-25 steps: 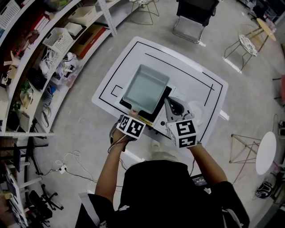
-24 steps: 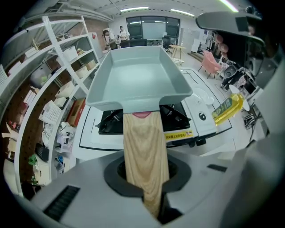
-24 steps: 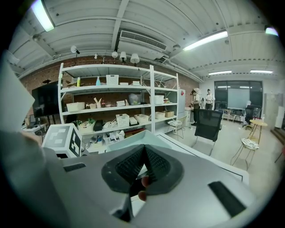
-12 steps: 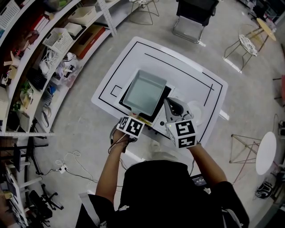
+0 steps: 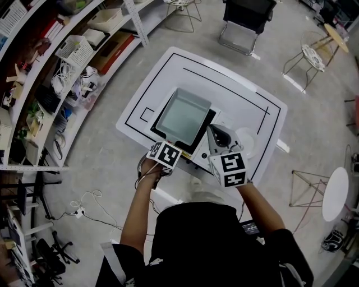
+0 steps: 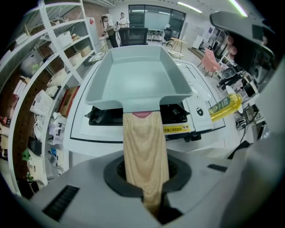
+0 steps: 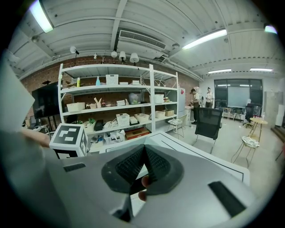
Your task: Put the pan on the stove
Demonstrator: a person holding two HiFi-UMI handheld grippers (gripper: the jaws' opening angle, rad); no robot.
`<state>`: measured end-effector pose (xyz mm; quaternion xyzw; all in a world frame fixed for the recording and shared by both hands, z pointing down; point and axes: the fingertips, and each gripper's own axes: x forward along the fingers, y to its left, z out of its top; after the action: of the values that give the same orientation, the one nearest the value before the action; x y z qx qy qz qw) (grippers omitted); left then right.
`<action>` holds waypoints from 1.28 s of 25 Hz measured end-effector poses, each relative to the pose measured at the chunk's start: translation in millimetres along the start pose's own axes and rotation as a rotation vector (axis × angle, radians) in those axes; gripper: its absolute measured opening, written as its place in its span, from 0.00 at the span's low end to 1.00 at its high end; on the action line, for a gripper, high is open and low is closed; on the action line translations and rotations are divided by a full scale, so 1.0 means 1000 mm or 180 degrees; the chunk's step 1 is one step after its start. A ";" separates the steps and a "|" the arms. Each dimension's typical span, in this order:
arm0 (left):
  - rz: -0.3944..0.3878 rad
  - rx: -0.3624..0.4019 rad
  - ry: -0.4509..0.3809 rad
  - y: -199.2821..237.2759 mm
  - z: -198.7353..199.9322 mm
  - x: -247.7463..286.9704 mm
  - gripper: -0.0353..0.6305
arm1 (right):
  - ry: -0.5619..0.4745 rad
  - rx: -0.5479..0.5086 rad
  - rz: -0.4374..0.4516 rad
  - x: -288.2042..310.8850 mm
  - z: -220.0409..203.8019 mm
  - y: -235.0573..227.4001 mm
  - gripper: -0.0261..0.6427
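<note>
From the head view I see the white table (image 5: 235,101) with its black lines; the black stove (image 5: 193,144) sits near the table's front edge, and the grey-green pan (image 5: 182,114) lies over it, covering most of its top; whether the pan's base touches the burner I cannot tell from here. My left gripper (image 5: 171,147) is at the pan's near end; my right gripper (image 5: 213,132) is just beside the stove's right side, apart from the pan. Shelves (image 5: 67,50) crowd the left of the room and a black chair (image 5: 247,17) stands beyond the table.

In the left gripper view the pan's wooden handle (image 6: 144,142) runs straight down between the jaws, and they are clamped on it; the pan's shallow rectangular body is level over the stove's black grate, which shows on both sides under its near edge. A yellow packet (image 6: 225,107) lies on the table to the right of the stove.

In the right gripper view the jaws are together at their tips with nothing between them – only a narrow gap lower down; the gripper points across the table toward the shelves, and the left gripper's marker cube (image 7: 69,140) shows at the left.
</note>
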<state>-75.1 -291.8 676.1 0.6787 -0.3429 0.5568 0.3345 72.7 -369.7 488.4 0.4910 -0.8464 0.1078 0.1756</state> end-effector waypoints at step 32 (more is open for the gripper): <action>0.0266 -0.0253 -0.1441 -0.004 0.006 -0.098 0.27 | -0.0132 -0.0205 0.0033 -0.047 0.010 0.046 0.04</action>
<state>-82.8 -285.1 577.8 0.7578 -0.4586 0.3898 0.2521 52.1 -312.8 459.7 0.4828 -0.8555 0.0712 0.1731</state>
